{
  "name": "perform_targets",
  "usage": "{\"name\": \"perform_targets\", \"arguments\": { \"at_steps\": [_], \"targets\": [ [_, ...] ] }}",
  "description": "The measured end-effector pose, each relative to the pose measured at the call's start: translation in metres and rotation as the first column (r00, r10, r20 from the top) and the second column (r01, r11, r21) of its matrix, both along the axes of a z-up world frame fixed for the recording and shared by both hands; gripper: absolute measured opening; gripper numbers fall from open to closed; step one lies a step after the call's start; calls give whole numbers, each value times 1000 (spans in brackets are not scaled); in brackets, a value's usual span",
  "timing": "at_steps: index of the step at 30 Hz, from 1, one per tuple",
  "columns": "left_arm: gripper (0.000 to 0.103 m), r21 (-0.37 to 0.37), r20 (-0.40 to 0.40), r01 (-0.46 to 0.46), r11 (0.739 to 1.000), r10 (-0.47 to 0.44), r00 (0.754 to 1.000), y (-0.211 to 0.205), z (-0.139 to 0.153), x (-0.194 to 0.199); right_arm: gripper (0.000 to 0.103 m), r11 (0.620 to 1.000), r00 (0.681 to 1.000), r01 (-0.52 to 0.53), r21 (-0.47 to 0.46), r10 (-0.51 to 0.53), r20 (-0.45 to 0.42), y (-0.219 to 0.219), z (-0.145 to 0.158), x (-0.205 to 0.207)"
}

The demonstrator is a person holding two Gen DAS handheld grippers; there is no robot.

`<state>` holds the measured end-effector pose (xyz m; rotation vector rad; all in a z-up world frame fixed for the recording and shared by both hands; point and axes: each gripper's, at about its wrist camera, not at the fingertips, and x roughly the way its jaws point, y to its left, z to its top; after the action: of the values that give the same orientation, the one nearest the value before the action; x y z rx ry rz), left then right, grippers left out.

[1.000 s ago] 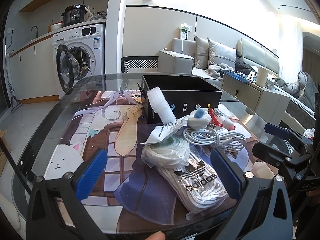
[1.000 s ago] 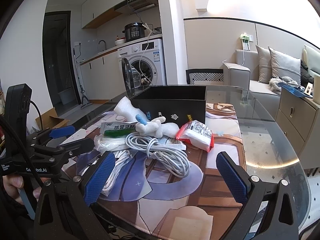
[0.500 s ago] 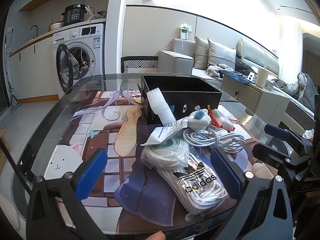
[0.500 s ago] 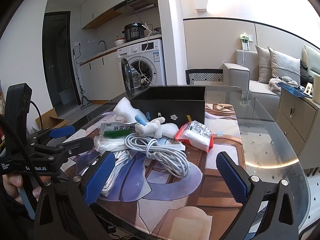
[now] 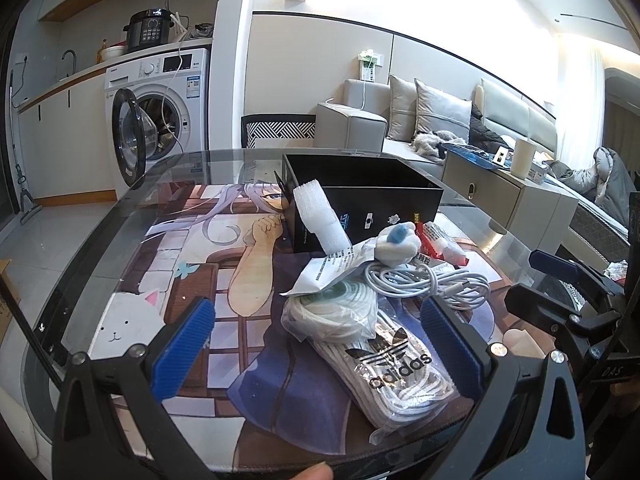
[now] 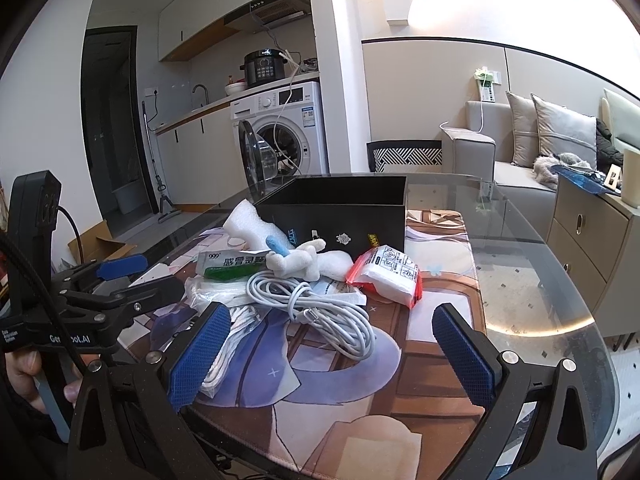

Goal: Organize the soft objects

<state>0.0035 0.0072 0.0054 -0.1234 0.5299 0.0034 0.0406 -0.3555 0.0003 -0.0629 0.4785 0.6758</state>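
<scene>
A pile of soft things lies on the printed mat before an open black box (image 5: 360,204) (image 6: 340,212). It holds a bagged white adidas item (image 5: 396,364), a bagged rope coil (image 5: 336,316), a white cable (image 5: 428,284) (image 6: 320,312), a small white plush (image 5: 398,240) (image 6: 300,258), a white foam piece (image 5: 320,216) (image 6: 248,224), a green-and-white sachet (image 6: 232,262) and a red-edged tissue pack (image 6: 386,276). My left gripper (image 5: 316,344) hovers open near the front of the pile. My right gripper (image 6: 330,356) is open above the mat, close to the cable.
The round glass table (image 6: 540,280) carries an anime-print mat (image 5: 192,264). Beyond stand a washing machine (image 5: 160,104) with its door open, a chair (image 5: 280,132), a sofa (image 5: 432,120) and a low cabinet (image 6: 588,232). A hand (image 6: 24,368) holds the left gripper's handle.
Almost nothing has moved; both grippers stay open and hover in nearly the same place, with only a slight drift of the views.
</scene>
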Motion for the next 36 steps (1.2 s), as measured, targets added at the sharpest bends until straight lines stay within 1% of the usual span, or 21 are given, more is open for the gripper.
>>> {"name": "perform_targets", "arguments": {
  "at_steps": [3, 9, 14, 22, 26, 30, 36],
  "targets": [
    [103, 7, 5, 4, 1000, -4, 1000, -1, 0, 0, 103, 1000, 1000, 6, 1, -6, 13, 2, 2, -1],
    [103, 15, 13, 8, 1000, -8, 1000, -2, 0, 0, 103, 1000, 1000, 11, -2, -11, -13, 5, 1, 2],
    [103, 32, -7, 10, 999, -10, 1000, -1, -1, 4, 103, 999, 999, 27, -22, -27, -28, 8, -1, 7],
    [103, 22, 13, -7, 1000, 7, 1000, 10, -1, 1, 103, 999, 991, 39, -37, -43, -126, 18, -12, 26],
    [103, 7, -11, -6, 1000, 6, 1000, 18, -4, 5, 103, 998, 988, 40, -57, -48, -147, 28, -16, 32],
    [103, 9, -11, 4, 1000, -4, 1000, 20, -6, 6, 103, 996, 979, 44, -74, -58, -195, 40, -24, 43],
    [103, 14, -6, 8, 1000, -8, 1000, 20, -7, 7, 103, 990, 978, 48, -133, -73, -195, 57, -29, 53]
  ]
}}
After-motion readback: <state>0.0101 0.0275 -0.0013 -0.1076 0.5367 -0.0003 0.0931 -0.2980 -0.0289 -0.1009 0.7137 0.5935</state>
